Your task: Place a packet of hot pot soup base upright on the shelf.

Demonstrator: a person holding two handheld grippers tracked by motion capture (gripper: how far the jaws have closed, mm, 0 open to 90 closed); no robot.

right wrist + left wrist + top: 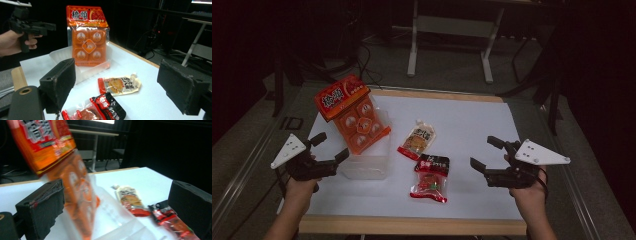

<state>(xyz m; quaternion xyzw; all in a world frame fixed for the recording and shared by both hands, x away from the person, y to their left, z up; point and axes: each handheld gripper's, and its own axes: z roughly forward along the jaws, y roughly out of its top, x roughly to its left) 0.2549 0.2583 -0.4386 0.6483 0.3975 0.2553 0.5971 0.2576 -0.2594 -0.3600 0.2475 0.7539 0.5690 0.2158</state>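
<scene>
Nearest the high camera, two forearms come in over the near wooden edge of the worktop point(362, 226), each hand carrying a claw. Left claw point(328, 148) has its jaws spread wide and grips nothing; it hovers just off the near left corner of a clear plastic tray point(367, 167), not touching it. Right claw point(490, 152) is likewise released, jaws well apart and empty, held above the right side of the worktop.

Standing tilted in the tray is an orange snack pack point(354, 112) with a red header card, its top leaning toward the far left corner; in the left gripper view it rises blurred between the jaws, just beyond the left pad. A pale sauce pouch point(417, 139) lies flat near the middle of the worktop, just right of the tray. A red and black packet point(431, 178) lies nearer the front edge, just beside the pouch and between the two claws, closer to the right one yet apart from it.

White sheet covers the worktop inside a wooden border. Around it the room is dim, with grey floor, cables and the white legs of another table point(414, 47) beyond the far edge.
</scene>
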